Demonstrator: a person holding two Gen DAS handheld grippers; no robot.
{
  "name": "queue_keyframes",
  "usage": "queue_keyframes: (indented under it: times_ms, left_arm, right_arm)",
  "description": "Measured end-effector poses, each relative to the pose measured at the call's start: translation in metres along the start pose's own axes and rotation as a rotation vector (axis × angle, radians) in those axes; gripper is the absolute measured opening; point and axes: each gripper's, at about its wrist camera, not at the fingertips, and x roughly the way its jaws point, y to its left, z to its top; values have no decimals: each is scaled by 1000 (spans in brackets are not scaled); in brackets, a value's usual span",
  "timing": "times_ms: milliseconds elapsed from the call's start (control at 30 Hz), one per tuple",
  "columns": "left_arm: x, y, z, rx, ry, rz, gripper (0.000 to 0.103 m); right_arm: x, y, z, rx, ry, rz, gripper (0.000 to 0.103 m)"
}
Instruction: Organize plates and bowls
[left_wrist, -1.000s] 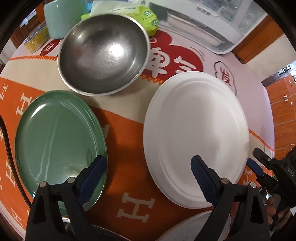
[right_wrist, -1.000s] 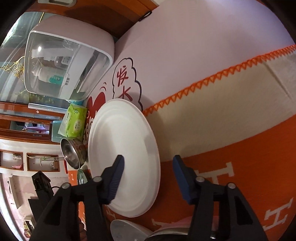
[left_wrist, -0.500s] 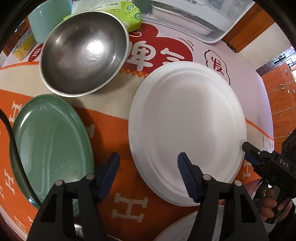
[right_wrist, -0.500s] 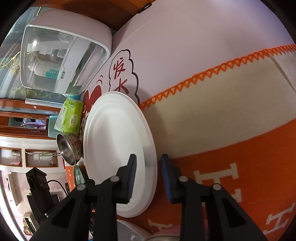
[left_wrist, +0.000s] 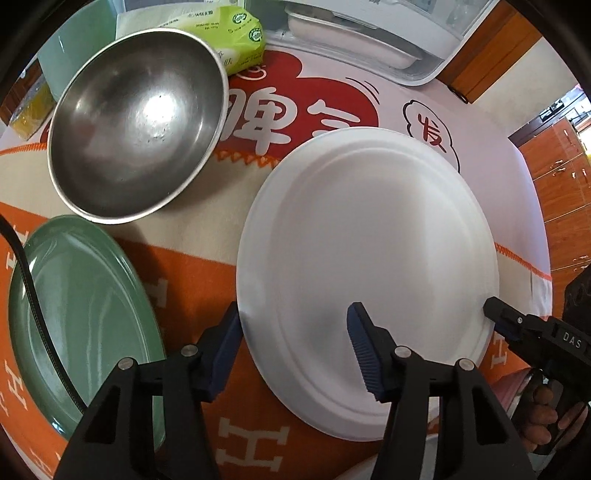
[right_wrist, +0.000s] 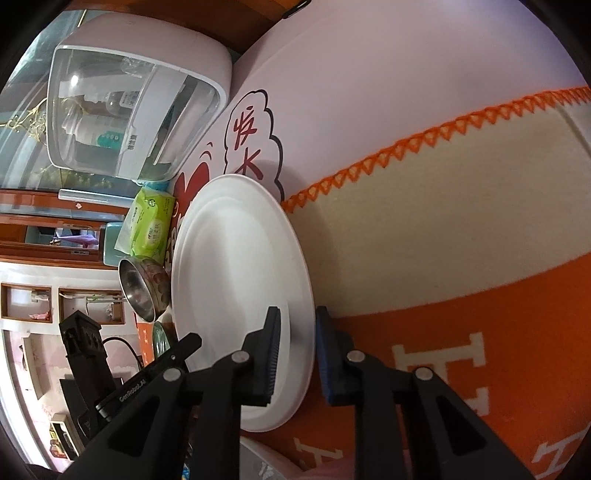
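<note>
Crockery on the orange-and-cream cloth (left_wrist: 192, 266) counts one white plate (left_wrist: 369, 266), one green plate (left_wrist: 85, 317) and one steel bowl (left_wrist: 136, 122). Taking the white plate as landmark, the green plate lies well to its left in the left wrist view, and the bowl sits beyond its upper left edge, apart from it. Behind the bowl are one green tissue pack (left_wrist: 236, 40) and one white appliance with a clear lid (right_wrist: 136, 107), beyond the plate's far rim.

The left gripper (left_wrist: 293, 350) straddles the plate's near-left rim, its jaws closing, one finger outside the edge and one over the plate, pads not yet pressing. The right gripper (right_wrist: 297, 354) brackets the plate's right rim, jaws closing and nearly on it; whether the pads already touch cannot be told.
</note>
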Motion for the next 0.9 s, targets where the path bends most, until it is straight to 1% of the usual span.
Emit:
queue_keyframes:
  times_ms: [133, 233, 333, 533, 667, 800, 900]
  left_arm:
    - [1, -2, 2, -23, 3, 8, 55]
    - [1, -2, 3, -28, 8, 17, 55]
    - [-2, -3, 3, -27, -7, 20, 55]
    - [-28, -4, 2, -20, -92, -11, 55]
    - [-43, -7, 2, -22, -138, -44, 55]
    - [-64, -8, -2, -27, -188, -89, 55]
    - [-79, -9, -6, -28, -227, -116, 55]
  right_arm:
    - [0, -1, -1, -2, -4, 14, 18]
    - [-1, 2, -3, -17, -5, 1, 18]
    - [-5, 8, -4, -34, -17, 7, 19]
    - [-24, 19, -8, -70, -61, 33, 19]
    - [-39, 28, -13, -90, -96, 43, 19]
    - [-58, 37, -20, -132, -145, 71, 19]
    - [-70, 46, -28, -169, -173, 69, 19]
